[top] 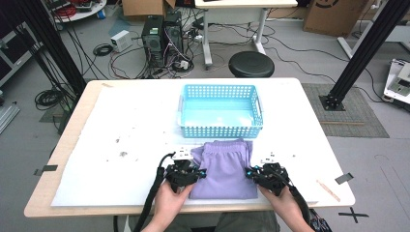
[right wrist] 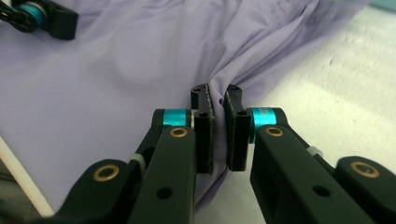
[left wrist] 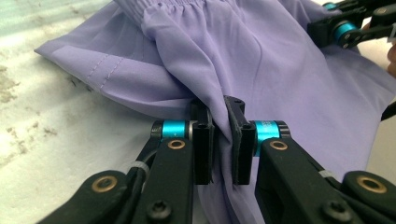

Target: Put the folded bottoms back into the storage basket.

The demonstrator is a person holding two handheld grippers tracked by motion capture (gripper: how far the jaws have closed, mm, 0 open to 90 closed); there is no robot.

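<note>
With my left claw (left wrist: 218, 140) and right claw (right wrist: 218, 135) each clamped on a side fold of the purple shorts (top: 225, 166), I lift both evenly toward the basket (top: 221, 130) ahead.

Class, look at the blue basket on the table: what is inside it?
The blue basket looks empty: its pale floor shows bare in the high view. The strip just behind its near wall is hidden. The folded purple shorts lie outside it, on the table in front.

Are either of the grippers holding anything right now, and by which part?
Both hold the folded purple shorts. The left gripper pinches a fold at their left edge; the right gripper pinches a fold at their right edge.
</note>
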